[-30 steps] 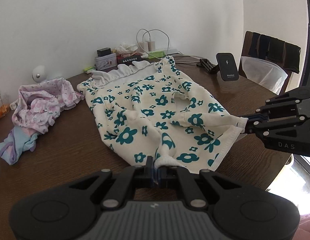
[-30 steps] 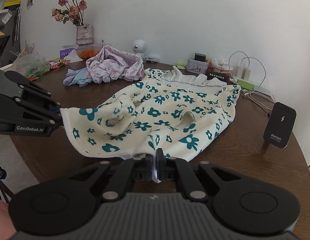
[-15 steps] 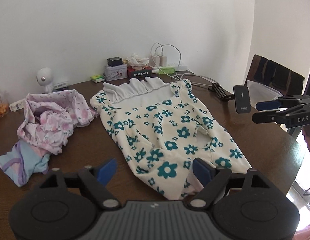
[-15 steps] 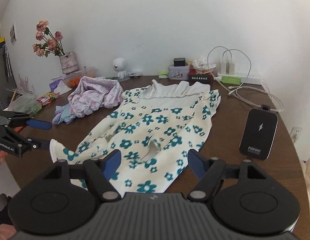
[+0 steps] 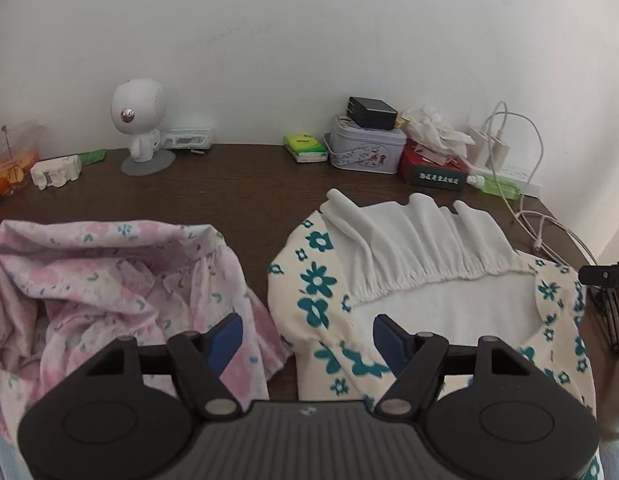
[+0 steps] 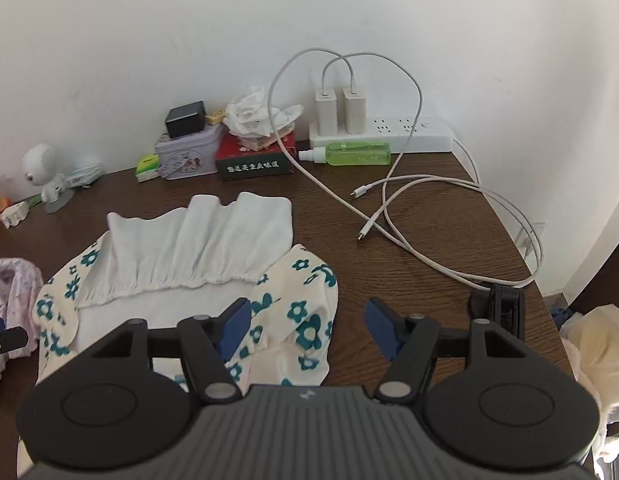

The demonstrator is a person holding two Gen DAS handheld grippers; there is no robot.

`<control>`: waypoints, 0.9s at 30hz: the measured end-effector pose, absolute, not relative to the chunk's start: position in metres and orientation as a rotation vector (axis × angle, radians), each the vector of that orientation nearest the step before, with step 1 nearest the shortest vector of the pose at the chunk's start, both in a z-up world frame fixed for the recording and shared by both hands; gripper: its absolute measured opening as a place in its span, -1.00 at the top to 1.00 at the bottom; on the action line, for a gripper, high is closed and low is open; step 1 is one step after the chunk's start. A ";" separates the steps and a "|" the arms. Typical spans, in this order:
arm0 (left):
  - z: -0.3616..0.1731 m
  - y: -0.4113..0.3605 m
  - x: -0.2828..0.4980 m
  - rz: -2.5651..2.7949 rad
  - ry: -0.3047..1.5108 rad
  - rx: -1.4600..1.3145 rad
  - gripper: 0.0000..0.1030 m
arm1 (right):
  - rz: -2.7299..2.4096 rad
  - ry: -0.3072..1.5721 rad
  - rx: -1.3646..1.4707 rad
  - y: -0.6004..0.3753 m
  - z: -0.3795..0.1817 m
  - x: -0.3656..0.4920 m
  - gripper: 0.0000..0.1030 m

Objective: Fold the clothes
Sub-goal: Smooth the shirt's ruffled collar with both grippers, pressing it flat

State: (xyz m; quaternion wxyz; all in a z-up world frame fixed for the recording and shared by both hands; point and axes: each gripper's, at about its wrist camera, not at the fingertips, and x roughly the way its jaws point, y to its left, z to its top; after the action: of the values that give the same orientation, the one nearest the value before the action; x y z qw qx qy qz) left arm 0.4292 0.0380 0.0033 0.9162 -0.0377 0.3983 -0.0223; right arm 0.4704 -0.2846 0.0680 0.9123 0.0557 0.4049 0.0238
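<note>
A cream garment with teal flowers (image 5: 321, 292) and a white ruffled collar (image 5: 421, 236) lies flat on the dark wooden table (image 5: 245, 184). My left gripper (image 5: 307, 340) hovers open over its left shoulder, blue pads apart, nothing between them. In the right wrist view the same garment (image 6: 309, 320) and its collar (image 6: 205, 240) lie below my right gripper (image 6: 307, 326), which is open over the right shoulder. A crumpled pink floral garment (image 5: 109, 288) lies to the left.
Along the wall stand a white toy robot (image 5: 139, 120), a tin (image 5: 363, 150), a red box (image 6: 255, 158), a power strip with chargers (image 6: 381, 128) and a green bottle (image 6: 349, 152). Loose white cables (image 6: 429, 216) and a black stand (image 6: 497, 304) lie at the right.
Both grippers let go of the flowered garment's hem, opened, and moved forward over it to the collar end. The garment now lies flat.
</note>
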 end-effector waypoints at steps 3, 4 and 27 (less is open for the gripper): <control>-0.008 0.040 0.479 0.004 0.853 -0.034 -0.37 | 0.000 0.892 0.142 -0.287 0.052 0.509 -0.28; -0.011 0.041 0.491 0.014 0.869 -0.030 -0.37 | -0.013 0.904 0.144 -0.287 0.046 0.519 -0.28; -0.018 0.066 0.531 0.082 0.766 -0.111 0.95 | 0.099 0.594 -0.115 -0.262 0.084 0.512 0.94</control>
State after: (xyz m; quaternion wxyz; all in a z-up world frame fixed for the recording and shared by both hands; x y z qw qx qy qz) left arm 0.5310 0.0657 -0.0178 0.9252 -0.0540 0.3734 0.0402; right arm 0.5115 -0.2620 0.0844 0.9533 -0.0566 0.2925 0.0488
